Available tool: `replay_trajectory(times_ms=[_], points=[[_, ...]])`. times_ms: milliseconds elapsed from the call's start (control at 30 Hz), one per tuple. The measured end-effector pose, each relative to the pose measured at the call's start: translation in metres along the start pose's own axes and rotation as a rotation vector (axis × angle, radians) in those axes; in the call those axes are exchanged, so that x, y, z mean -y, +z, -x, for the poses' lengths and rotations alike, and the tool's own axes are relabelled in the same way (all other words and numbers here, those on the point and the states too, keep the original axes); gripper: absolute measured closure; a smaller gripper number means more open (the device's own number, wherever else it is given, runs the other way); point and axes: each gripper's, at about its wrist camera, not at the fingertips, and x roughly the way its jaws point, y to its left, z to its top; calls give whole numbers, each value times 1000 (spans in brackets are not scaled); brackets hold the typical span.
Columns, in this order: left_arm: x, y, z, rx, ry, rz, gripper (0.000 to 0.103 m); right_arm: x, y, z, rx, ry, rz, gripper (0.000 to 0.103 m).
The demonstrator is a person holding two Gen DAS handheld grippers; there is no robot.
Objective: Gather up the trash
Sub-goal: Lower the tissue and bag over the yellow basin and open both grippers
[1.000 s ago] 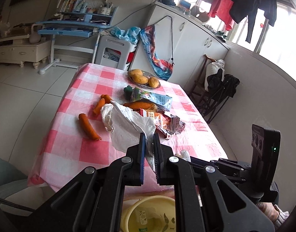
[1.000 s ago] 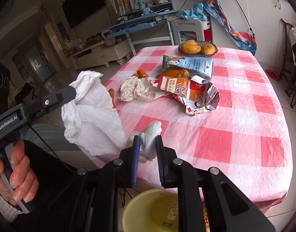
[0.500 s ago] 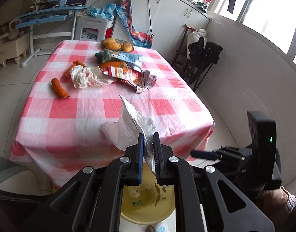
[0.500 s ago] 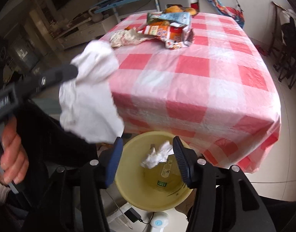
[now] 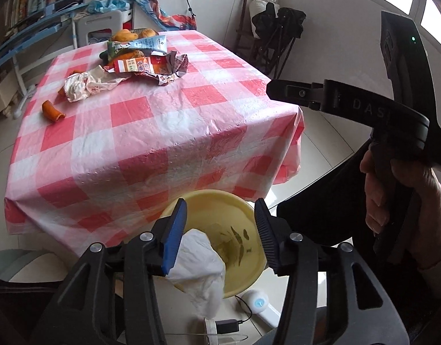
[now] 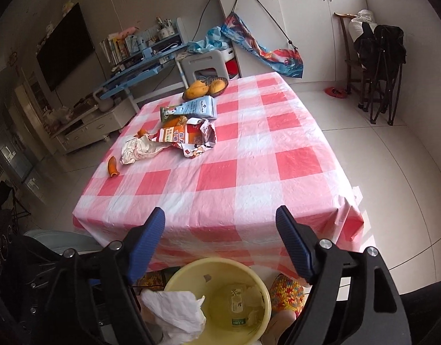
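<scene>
A: Left wrist view: the left gripper [image 5: 220, 215] hangs over the round pale-yellow plastic bin [image 5: 214, 201] on the floor at the table's near edge. Its jaws are opening, and the crumpled white plastic bag [image 5: 200, 270] lies against the blue left pad [image 5: 174, 238], clear of the right one, sagging over the bin's rim. The right gripper [image 5: 273, 90] crosses the frame at right, a hand [image 5: 407, 210] on its grip.

B: And the right wrist view?

A: The right gripper [image 6: 220, 224] has its jaws opening with nothing between them. Below it the bin [image 6: 260, 293] shows a bottle [image 6: 237, 307] and scraps inside, the white bag [image 6: 174, 316] draped on its left rim.

B: What is left on the pink-and-white checked tablecloth [image 6: 249, 172]?

A: At least 2 pieces: a crushed red-and-white foil snack packet [image 6: 188, 138] and a wadded white paper wrapper [image 6: 137, 151], near an orange carrot piece [image 6: 112, 166].

B: How would they handle?

A: Likely light, soft and crackly; foil may slip, so pinch a raised fold rather than a flat face.
</scene>
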Motion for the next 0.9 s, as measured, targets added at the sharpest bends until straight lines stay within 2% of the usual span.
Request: replay_trajectory(times_ms=[100, 300, 400, 633, 900], points=[[-8, 0, 8, 41, 50, 36, 50, -5, -2, 0, 1, -20, 32, 25], [-38, 5, 34, 198, 259, 169, 31, -34, -10, 5, 39, -90, 205, 21], [-54, 7, 44, 249, 335, 237, 27, -46, -13, 4, 54, -120, 278, 20], [-77, 5, 48, 271, 425, 336, 19, -59, -15, 5, 82, -145, 343, 13], [-82, 4, 39, 252, 464, 354, 18, -75, -18, -1, 84, -136, 379, 11]])
